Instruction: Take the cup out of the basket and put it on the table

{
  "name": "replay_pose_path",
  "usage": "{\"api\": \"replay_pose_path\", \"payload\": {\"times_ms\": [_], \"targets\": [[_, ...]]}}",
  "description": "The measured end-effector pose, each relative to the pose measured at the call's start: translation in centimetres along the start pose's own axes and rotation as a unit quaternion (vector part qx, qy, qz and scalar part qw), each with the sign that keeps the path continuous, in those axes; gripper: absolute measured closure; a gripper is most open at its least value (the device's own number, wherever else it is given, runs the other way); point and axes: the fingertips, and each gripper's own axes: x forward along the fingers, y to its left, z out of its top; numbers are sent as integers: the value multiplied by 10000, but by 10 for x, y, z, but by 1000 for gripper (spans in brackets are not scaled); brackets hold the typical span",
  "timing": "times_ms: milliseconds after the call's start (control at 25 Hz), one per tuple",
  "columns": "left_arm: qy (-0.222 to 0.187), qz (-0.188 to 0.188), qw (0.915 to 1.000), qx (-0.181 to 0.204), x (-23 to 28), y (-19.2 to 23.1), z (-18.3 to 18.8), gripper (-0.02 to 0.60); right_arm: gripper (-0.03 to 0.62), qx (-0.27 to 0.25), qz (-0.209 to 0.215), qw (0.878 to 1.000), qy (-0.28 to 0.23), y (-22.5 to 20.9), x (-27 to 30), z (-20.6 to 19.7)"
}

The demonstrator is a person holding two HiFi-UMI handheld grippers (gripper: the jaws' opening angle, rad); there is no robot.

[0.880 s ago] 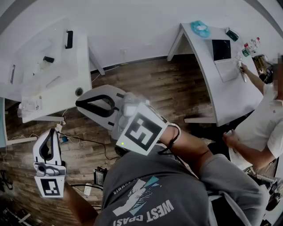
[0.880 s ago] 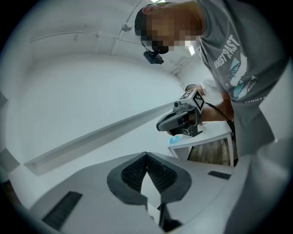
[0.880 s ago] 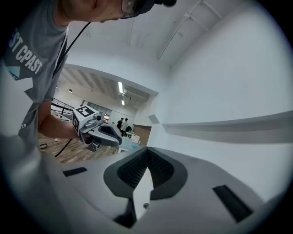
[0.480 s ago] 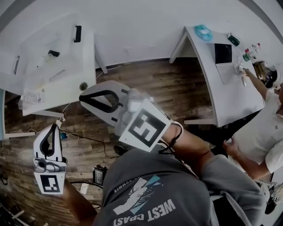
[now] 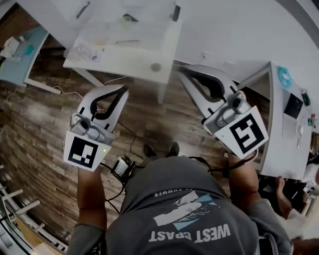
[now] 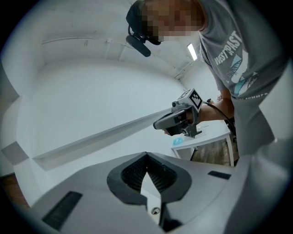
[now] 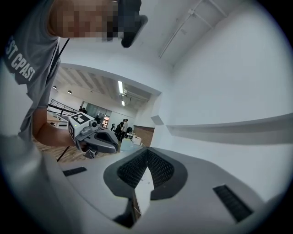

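I see no cup and no basket in any view. In the head view my left gripper (image 5: 123,89) and right gripper (image 5: 182,69) are held side by side above the wooden floor. Both point at the near edge of a white table (image 5: 134,55). Both are shut with nothing between the jaws. The left gripper view shows its own closed tips (image 6: 146,154) against a white wall, with the right gripper (image 6: 181,119) beyond. The right gripper view shows its closed tips (image 7: 147,150) and the left gripper (image 7: 94,135) off to the side.
The white table carries a black object (image 5: 175,12) and clear plastic items (image 5: 87,50). A second white desk (image 5: 284,124) with a dark screen (image 5: 293,105) stands at the right. A black box with cables (image 5: 122,168) lies on the floor by my feet. A pale blue surface (image 5: 22,57) is far left.
The view has swung round so the white table is now straight ahead. Both grippers have come up and apart and now point at its edge. Both stay shut.
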Motion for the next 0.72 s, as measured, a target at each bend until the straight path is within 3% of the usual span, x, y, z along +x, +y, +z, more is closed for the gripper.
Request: {"api": "replay_pose_path", "payload": {"times_ms": [80, 200, 440, 720], "targets": [[185, 69, 9997, -111, -15, 13, -13, 572, 582, -372, 148, 9992, 29, 11, 17, 1], [551, 91, 9984, -114, -46, 24, -32, 572, 582, -511, 264, 9983, 31, 34, 44, 3], [519, 172, 9985, 91, -82, 44, -39, 572, 582, -1144, 365, 9927, -152, 62, 85, 18], [845, 228, 9898, 1127, -90, 54, -58, 572, 582, -2282, 271, 9732, 86, 63, 113, 8]]}}
